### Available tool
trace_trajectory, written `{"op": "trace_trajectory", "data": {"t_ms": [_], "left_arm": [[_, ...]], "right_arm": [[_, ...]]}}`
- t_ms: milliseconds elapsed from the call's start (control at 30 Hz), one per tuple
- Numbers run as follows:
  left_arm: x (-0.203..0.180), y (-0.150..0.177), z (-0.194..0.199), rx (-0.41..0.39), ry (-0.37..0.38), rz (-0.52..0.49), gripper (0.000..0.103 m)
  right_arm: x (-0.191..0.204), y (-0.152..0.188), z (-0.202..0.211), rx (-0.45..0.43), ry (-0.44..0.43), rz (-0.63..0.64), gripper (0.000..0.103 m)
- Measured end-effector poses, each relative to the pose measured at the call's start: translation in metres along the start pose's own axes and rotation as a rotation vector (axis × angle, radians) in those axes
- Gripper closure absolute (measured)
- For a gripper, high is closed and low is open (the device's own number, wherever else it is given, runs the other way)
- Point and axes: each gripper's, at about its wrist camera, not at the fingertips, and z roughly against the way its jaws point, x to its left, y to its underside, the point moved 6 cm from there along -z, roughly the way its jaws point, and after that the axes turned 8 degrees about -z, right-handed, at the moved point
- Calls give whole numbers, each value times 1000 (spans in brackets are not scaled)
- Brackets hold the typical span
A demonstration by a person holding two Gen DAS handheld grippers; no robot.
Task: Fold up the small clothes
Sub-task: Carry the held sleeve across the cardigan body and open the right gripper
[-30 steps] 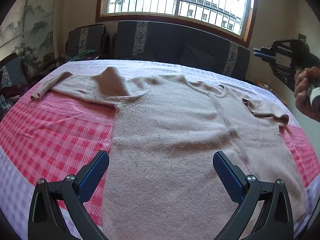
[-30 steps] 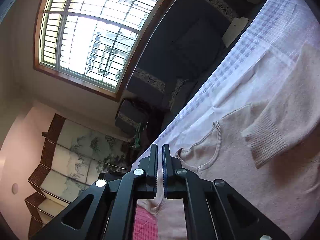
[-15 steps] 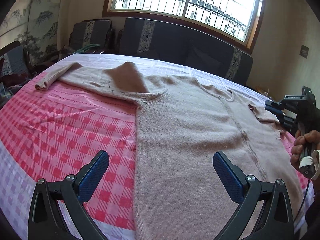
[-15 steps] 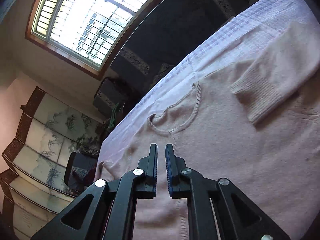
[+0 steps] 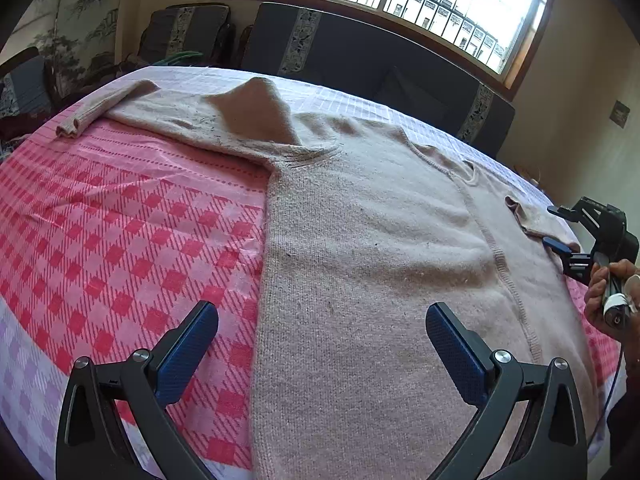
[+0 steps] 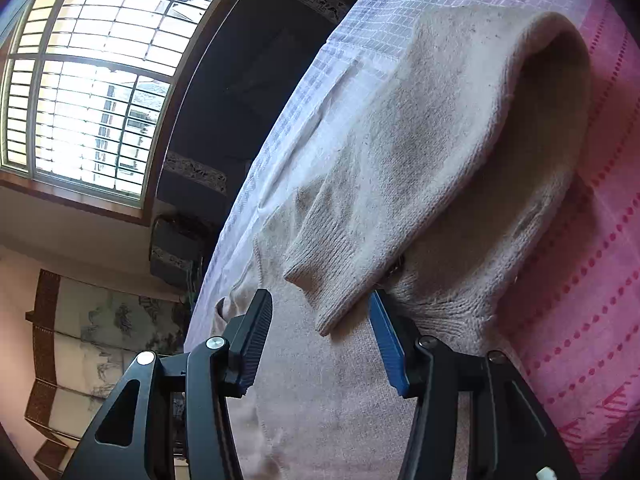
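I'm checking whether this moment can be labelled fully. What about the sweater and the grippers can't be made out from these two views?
- Sweater hem: cut off by the bottom edge, left wrist view, behind the open left gripper.
- Right gripper, jaws just opening: whether its right finger touches the folded sleeve cuff is unclear; the cuff hides the tip.
- Under the folded sleeve: hidden, both views.

Bare pink-checked tablecloth (image 5: 120, 240) lay open along the table's left edge, beige knitted sweater (image 5: 380, 260) covered the middle, folded-over cuffed sleeve (image 6: 344, 256) blocked the right edge
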Motion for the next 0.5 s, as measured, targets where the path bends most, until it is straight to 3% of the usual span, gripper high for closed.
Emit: {"op": "trace_trajectory", "data": {"t_ms": [133,300,367,500], "left_arm": [[0,1,0,5,5,0,0],[6,2,1,-1,29,42,0],[11,3,1,1,40,67,0],[20,2,5,-24,52,124,0]], "right_arm": [[0,9,-17,18,5,-34,54],[-2,5,-27,-45,-15,-100,57],[1,7,-33,-35,1,-89,92],[28,29,-39,4,-93,-80,94]]}}
